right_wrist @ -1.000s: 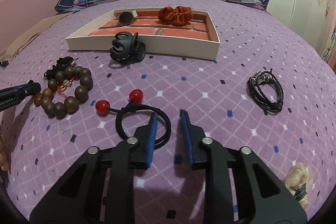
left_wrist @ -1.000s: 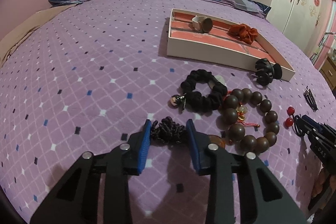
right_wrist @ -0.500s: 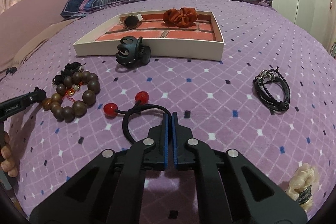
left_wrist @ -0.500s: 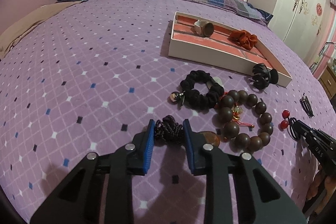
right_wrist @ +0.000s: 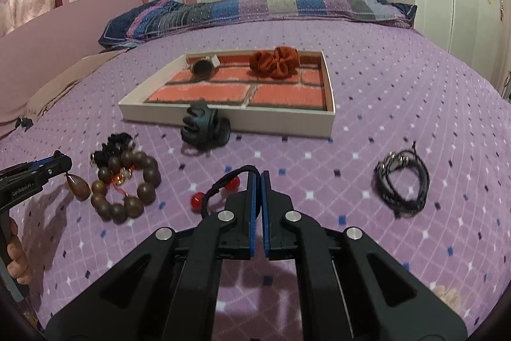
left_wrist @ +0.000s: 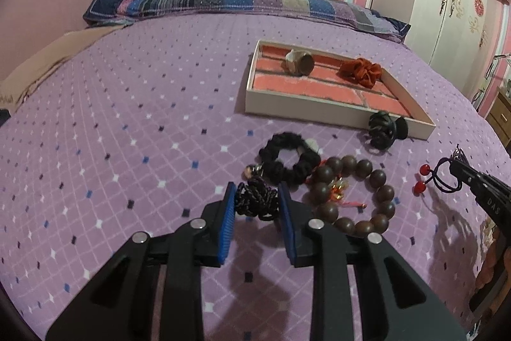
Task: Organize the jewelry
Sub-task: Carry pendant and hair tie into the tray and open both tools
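Jewelry lay mostly unsorted on the purple bedspread (left_wrist: pixel 134 123) as a person worked two hand-held grippers. From the left wrist, the white tray (left_wrist: pixel 322 108) near the pillows held only a watch (left_wrist: pixel 300 63) and an orange scrunchie (left_wrist: pixel 361 72). A black claw clip (left_wrist: pixel 385 130) rested against the tray's outer wall, not inside it. The left gripper (left_wrist: pixel 257 206) had its blue fingers (left_wrist: pixel 227 226) narrowed onto a black braided cord bracelet (left_wrist: pixel 254 202), gripping it at both sides, the fingers having just been closing. Just beyond sat a black scrunchie (left_wrist: pixel 289 160) and a wooden bead bracelet (left_wrist: pixel 351 197), touching each other. At far right the other gripper's tip carried a black hair tie with red beads (left_wrist: pixel 429 179).

From the right wrist, the right gripper (right_wrist: pixel 257 190) was pinched fully together on the hair tie's black loop (right_wrist: pixel 223 184), its red beads (right_wrist: pixel 196 200) dangling close over the bedspread. A black corded bracelet (right_wrist: pixel 404 184) lay alone to the right, well apart from the tray (right_wrist: pixel 223 114), and a pale object at the lower right edge was too blurred to identify.

By this showing, two pieces were stowed, two were in hand but not yet delivered, and at least four more waited on the bed.
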A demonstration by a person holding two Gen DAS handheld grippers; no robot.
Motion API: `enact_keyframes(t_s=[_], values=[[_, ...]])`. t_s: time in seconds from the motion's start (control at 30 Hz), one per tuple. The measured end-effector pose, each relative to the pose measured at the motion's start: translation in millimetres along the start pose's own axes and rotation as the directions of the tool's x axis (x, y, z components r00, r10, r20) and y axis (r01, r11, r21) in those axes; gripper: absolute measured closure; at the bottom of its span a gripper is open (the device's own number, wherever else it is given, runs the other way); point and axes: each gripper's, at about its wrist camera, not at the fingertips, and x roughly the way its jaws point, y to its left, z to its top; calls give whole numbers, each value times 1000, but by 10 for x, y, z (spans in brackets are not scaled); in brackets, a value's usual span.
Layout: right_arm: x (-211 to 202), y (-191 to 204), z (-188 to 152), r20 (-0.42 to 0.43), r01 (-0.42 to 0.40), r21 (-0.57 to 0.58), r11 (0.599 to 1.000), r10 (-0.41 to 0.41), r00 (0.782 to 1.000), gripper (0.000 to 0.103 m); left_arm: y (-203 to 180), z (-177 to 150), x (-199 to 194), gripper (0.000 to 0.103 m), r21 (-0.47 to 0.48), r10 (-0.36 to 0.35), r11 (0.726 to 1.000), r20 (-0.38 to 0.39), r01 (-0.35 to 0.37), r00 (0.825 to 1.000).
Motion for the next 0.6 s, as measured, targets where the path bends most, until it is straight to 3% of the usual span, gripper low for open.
enact_keyframes(t_s=[0.3,0.6], values=[[-49,14,314,57,8,-13,1000,-8,998,99,-79,351,-88,76,24,-22,999,45,21,999],[12,-40,842,110,22,23,1000,-24,994,99,-226,970,39,76,62,-41,997,96,35,995]])
